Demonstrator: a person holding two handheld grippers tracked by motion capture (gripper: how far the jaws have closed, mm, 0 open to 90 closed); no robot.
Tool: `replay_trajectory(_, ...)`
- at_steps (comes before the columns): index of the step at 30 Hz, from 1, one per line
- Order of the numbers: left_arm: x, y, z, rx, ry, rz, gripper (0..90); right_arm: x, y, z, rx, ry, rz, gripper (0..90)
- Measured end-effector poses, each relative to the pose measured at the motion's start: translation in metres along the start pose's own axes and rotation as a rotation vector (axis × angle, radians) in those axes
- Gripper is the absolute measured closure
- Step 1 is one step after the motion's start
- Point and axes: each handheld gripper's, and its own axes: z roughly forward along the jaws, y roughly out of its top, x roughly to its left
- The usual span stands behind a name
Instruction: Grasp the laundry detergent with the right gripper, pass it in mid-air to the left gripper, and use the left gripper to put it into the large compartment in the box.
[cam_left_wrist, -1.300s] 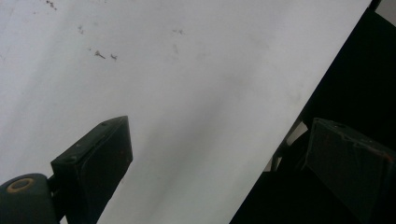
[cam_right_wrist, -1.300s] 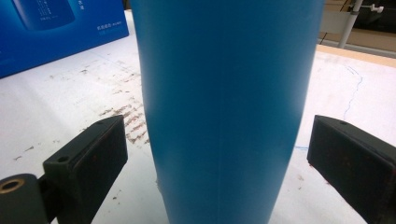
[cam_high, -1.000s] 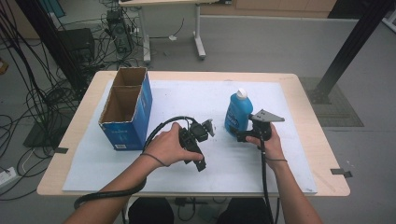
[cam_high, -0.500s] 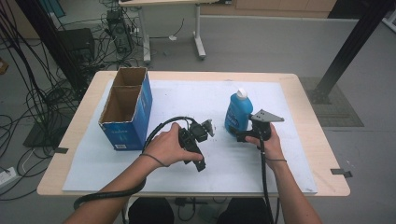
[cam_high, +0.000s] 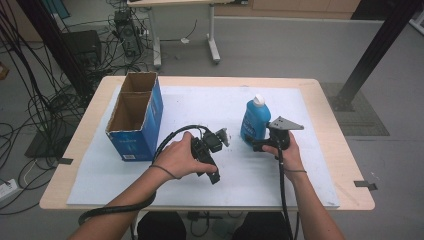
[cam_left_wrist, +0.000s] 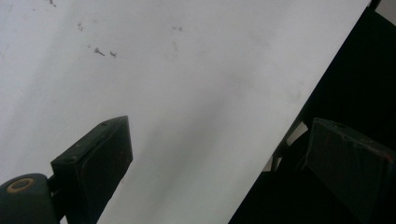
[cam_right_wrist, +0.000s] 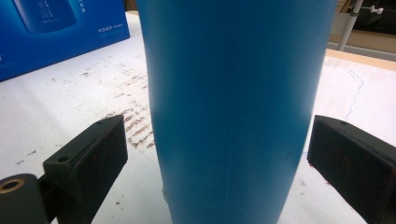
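Observation:
A blue bottle (cam_high: 254, 123) with a white cap stands upright on the white mat (cam_high: 200, 107), right of centre. My right gripper (cam_high: 257, 145) is at its base, a grey plate on top. In the right gripper view the bottle (cam_right_wrist: 233, 107) stands between the open jaws of the right gripper (cam_right_wrist: 217, 154), with a gap on each side and no pad touching it. My left gripper (cam_high: 208, 154) is held low over the mat, left of the bottle. In its own view the left gripper (cam_left_wrist: 219, 151) is open, with bare mat between its jaws.
An open blue cardboard box (cam_high: 134, 120) with two compartments stands at the mat's left edge, also seen as the blue box (cam_right_wrist: 60, 32) behind the bottle. Cables trail from both grippers toward the front edge. The wooden table (cam_high: 340, 150) shows around the mat.

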Motion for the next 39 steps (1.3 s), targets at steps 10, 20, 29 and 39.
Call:
replay_trajectory(10, -0.0004, -0.0003, 0.0011, 0.000, -0.001, -0.001, 7.5, 0.0001, -0.0003, 0.0003, -0.001, 0.000, 0.002, 4.8)
replay_trajectory(20, -0.0006, 0.0002, 0.0006, -0.002, -0.002, 0.000, 7.5, 0.0006, -0.0011, 0.0007, -0.003, -0.001, 0.008, 4.8)
replay_trajectory(29, -0.0011, 0.0003, 0.0008, 0.001, 0.000, 0.001, 7.4, 0.0015, -0.0016, 0.0021, -0.005, 0.001, 0.011, 4.9)
replay_trajectory(39, -0.0012, 0.0008, -0.0007, 0.001, 0.002, -0.001, 7.5, 0.0017, -0.0033, 0.0023, -0.016, 0.001, 0.014, 14.9)
